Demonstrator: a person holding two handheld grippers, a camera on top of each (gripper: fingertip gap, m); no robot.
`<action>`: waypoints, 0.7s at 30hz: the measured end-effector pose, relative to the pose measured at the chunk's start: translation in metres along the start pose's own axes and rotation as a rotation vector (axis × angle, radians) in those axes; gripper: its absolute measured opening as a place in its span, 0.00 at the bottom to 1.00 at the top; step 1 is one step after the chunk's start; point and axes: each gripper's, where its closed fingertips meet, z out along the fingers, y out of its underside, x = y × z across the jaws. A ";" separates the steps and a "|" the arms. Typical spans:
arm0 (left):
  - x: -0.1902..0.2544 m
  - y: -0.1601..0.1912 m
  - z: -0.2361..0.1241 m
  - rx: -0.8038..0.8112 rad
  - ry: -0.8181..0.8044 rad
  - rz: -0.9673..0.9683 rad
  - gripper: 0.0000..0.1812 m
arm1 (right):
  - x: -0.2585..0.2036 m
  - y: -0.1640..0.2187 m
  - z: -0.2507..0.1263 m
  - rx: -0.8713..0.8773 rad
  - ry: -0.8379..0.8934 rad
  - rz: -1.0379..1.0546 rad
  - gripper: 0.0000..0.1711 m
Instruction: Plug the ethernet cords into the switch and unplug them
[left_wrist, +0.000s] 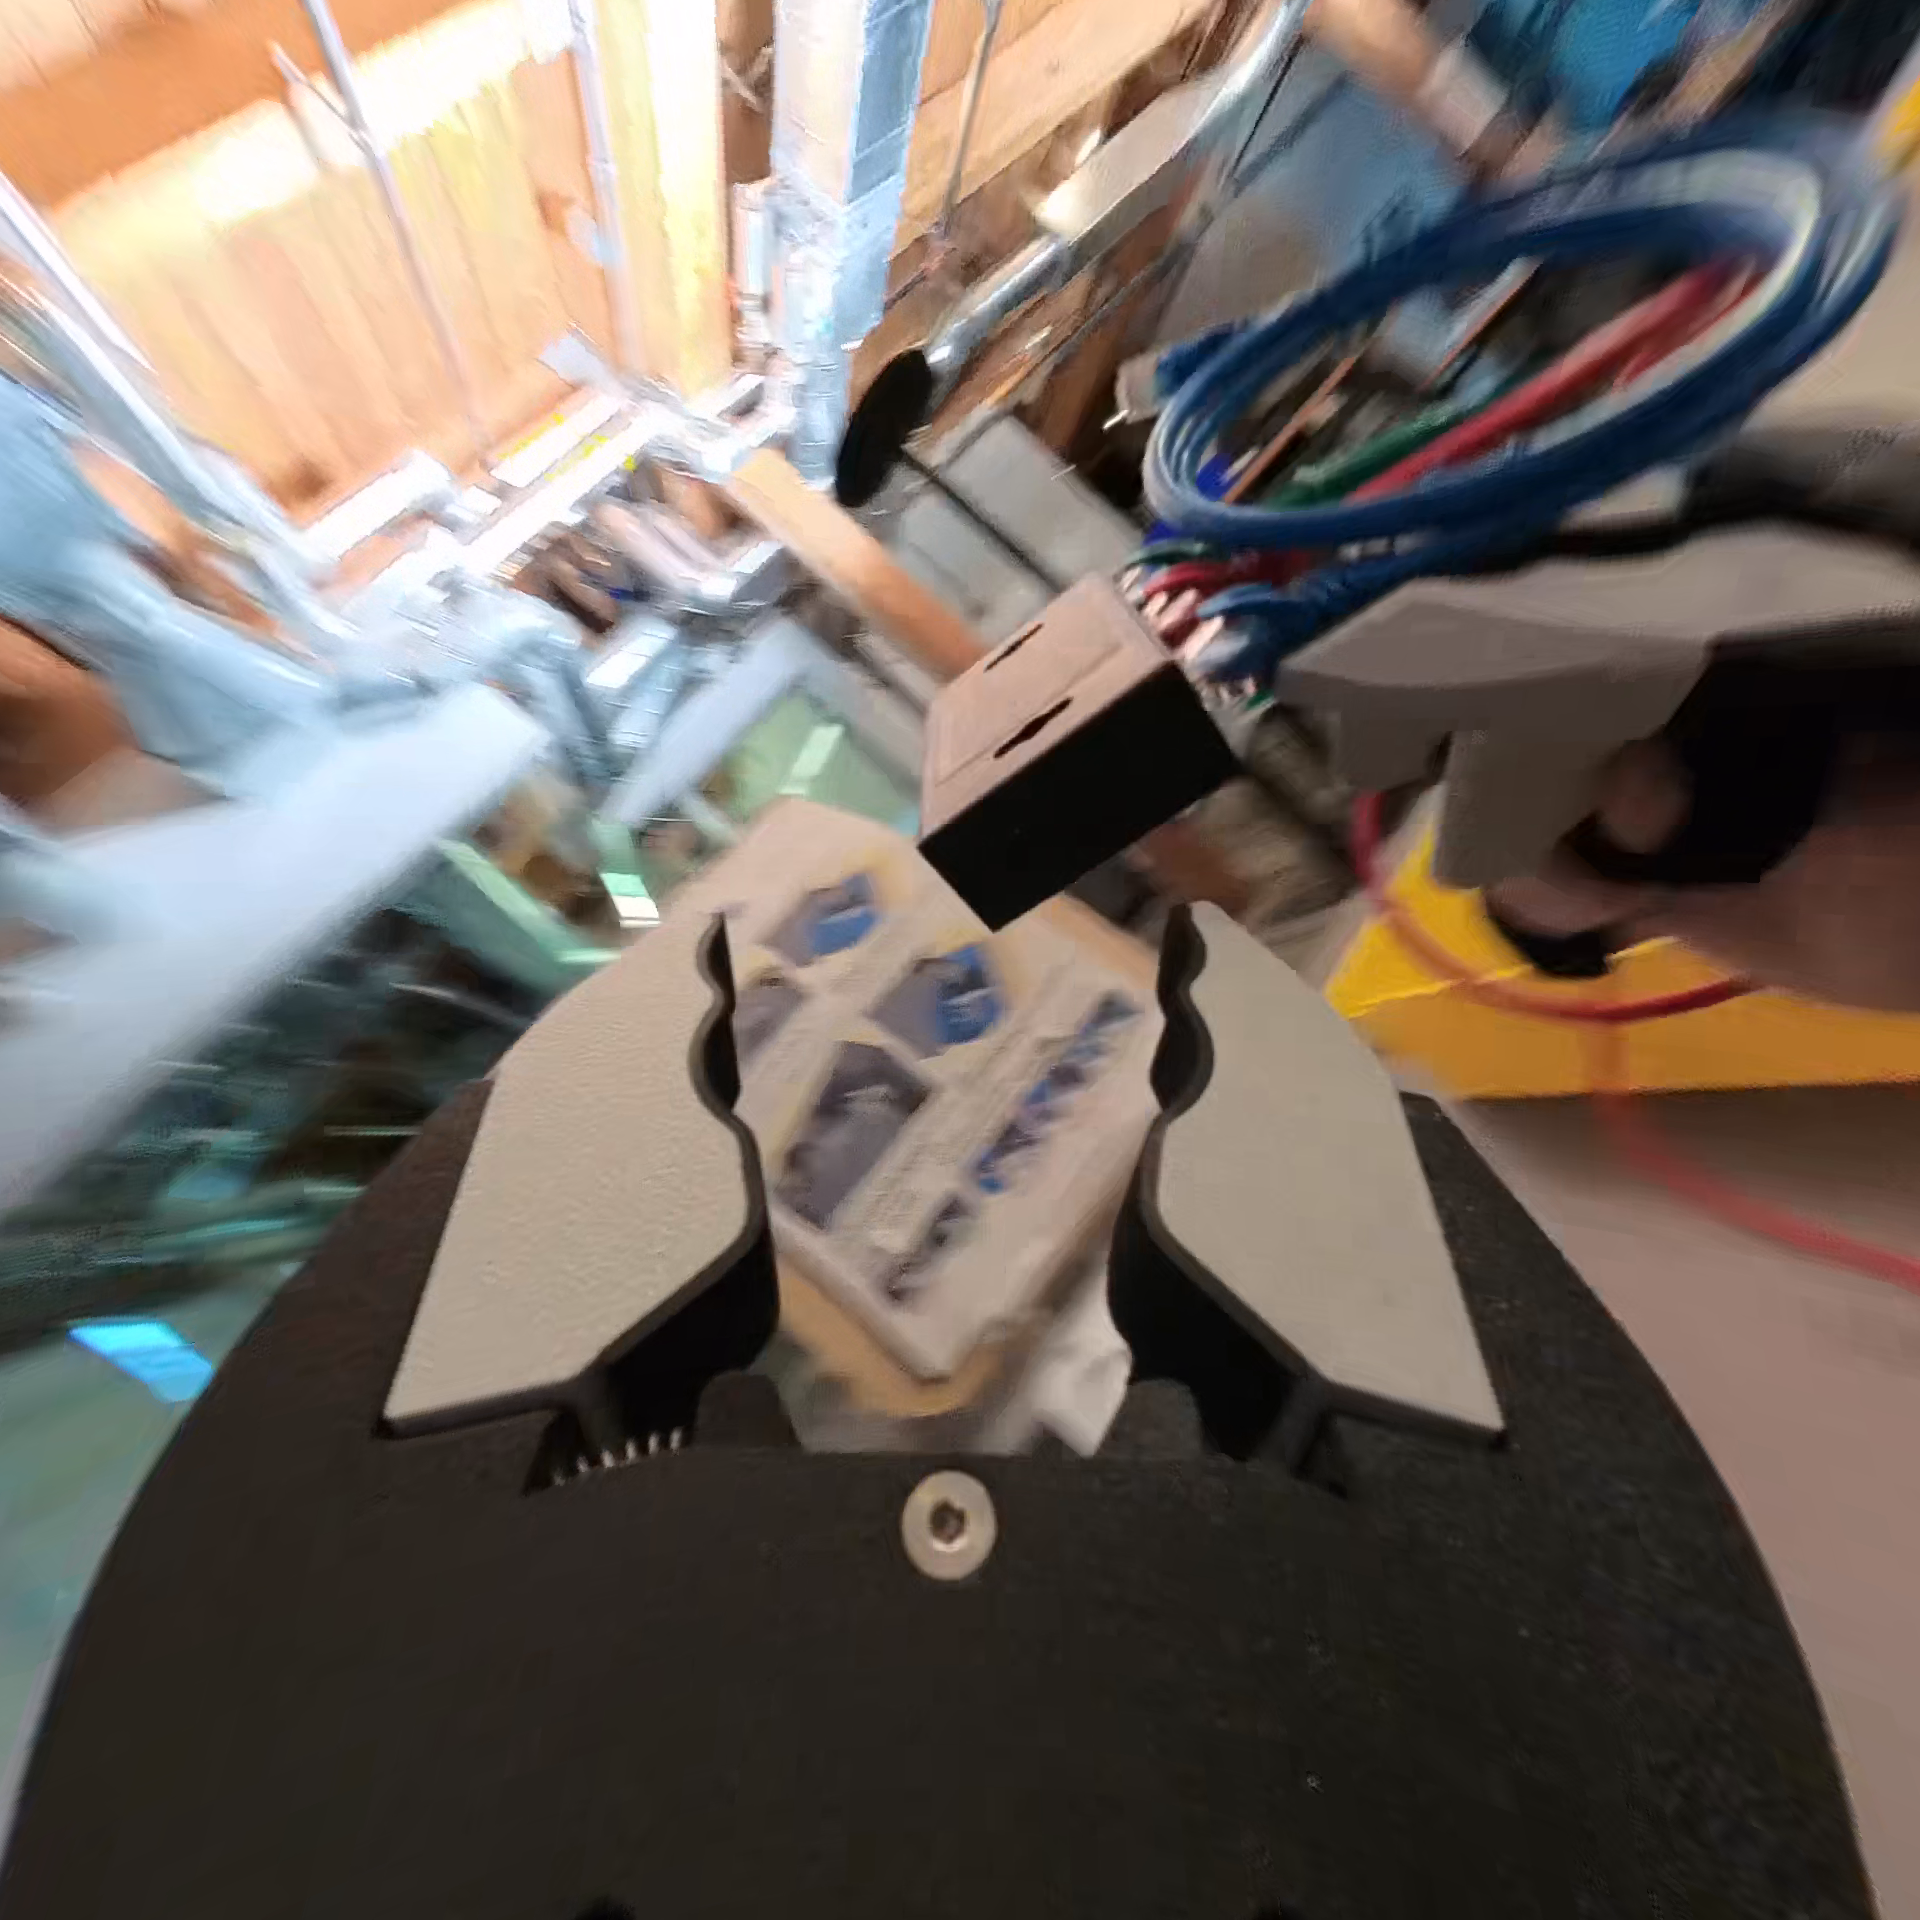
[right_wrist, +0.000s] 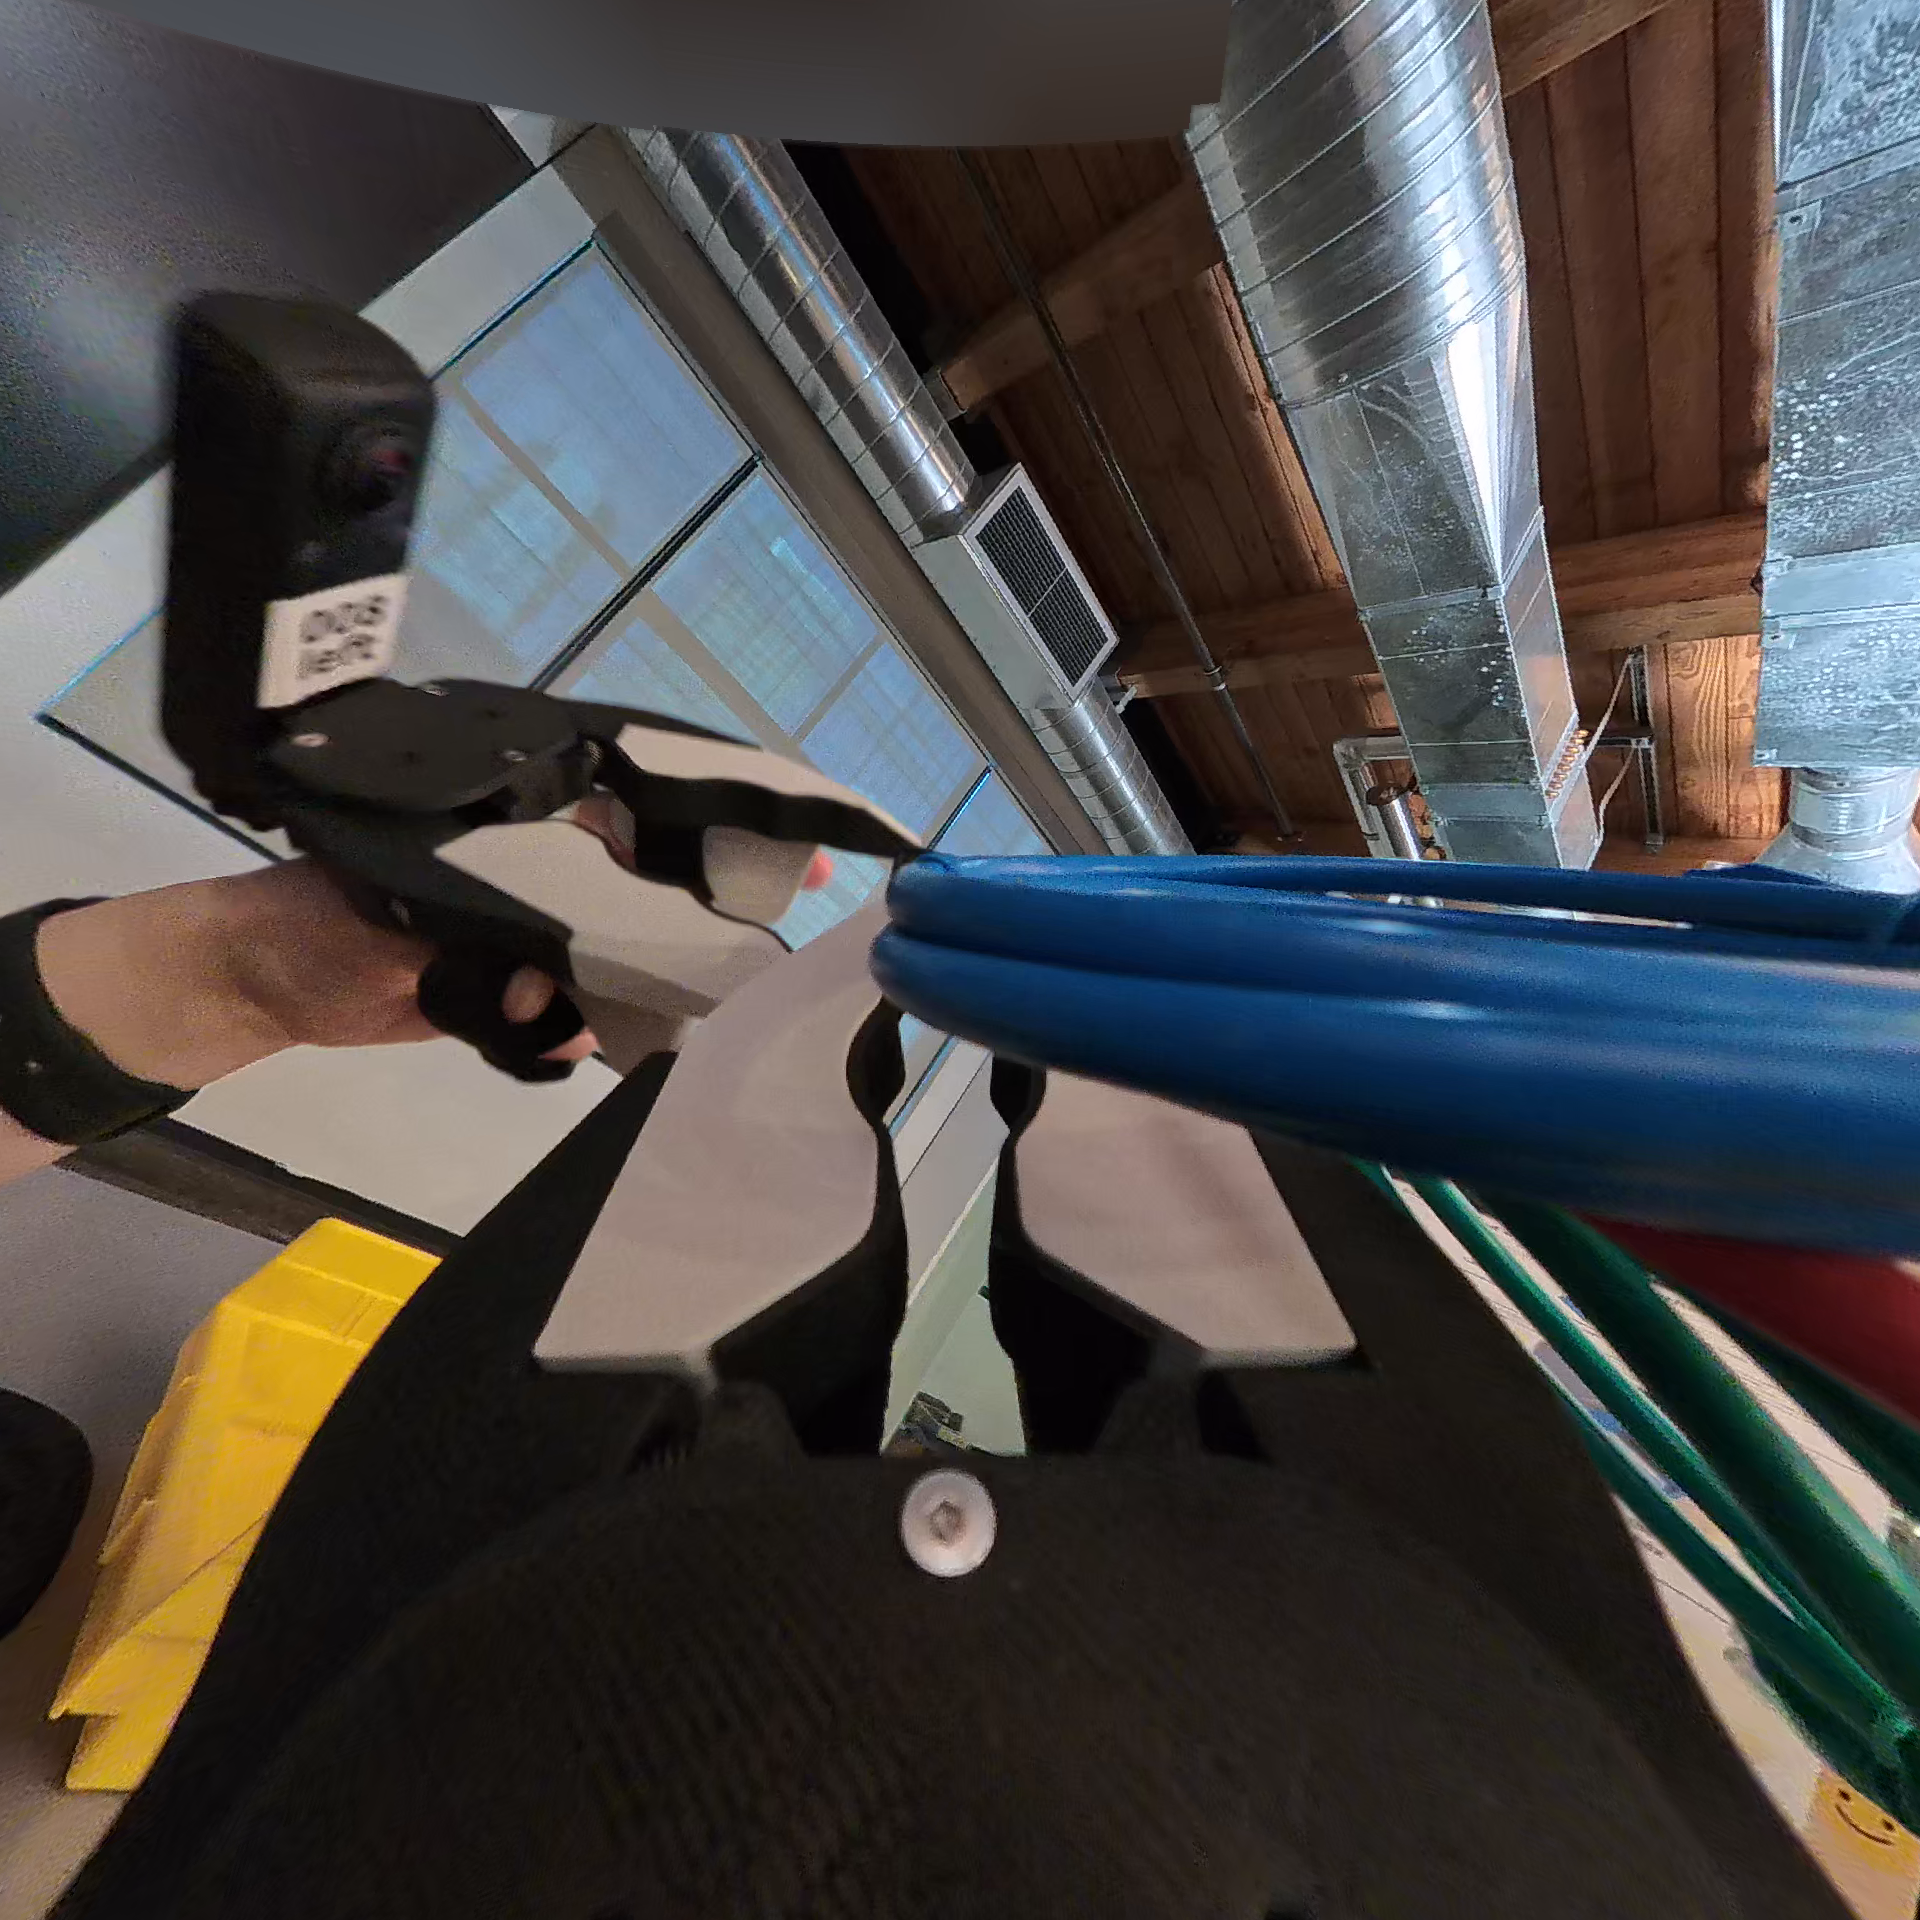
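Note:
The black switch (left_wrist: 1070, 769) is tilted in the air just beyond my left gripper (left_wrist: 951, 977), which is open and empty. Blue cords (left_wrist: 1507, 281), red cords (left_wrist: 1621, 343) and green ones run in loops from its far side. My right gripper (left_wrist: 1299, 675) reaches in from the right to the plug side of the switch. In the right wrist view the right gripper (right_wrist: 945, 1055) is nearly shut, and the blue cord bundle (right_wrist: 1351, 997) crosses and hides its tips. Green cords (right_wrist: 1714, 1455) and a red cord (right_wrist: 1818, 1320) hang to the right. The switch is hidden there.
A yellow block (left_wrist: 1558, 1018) lies on the grey table (left_wrist: 1714, 1455) and also shows in the right wrist view (right_wrist: 239, 1455). A printed box (left_wrist: 935, 1122) lies under my left gripper. A gloved hand (right_wrist: 208, 987) holds the left gripper (right_wrist: 810, 852). Ducts (right_wrist: 1403, 416) run overhead.

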 end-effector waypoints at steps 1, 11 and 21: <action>0.001 0.001 0.000 0.029 0.074 -0.145 0.45 | 0.000 0.000 0.000 -0.002 -0.002 -0.009 0.07; 0.013 -0.024 0.001 0.362 0.507 -0.760 0.72 | -0.020 0.000 0.005 -0.021 -0.080 -0.036 0.07; 0.038 -0.013 0.012 0.352 0.550 -0.711 0.80 | -0.042 0.013 0.010 -0.058 -0.155 0.041 0.07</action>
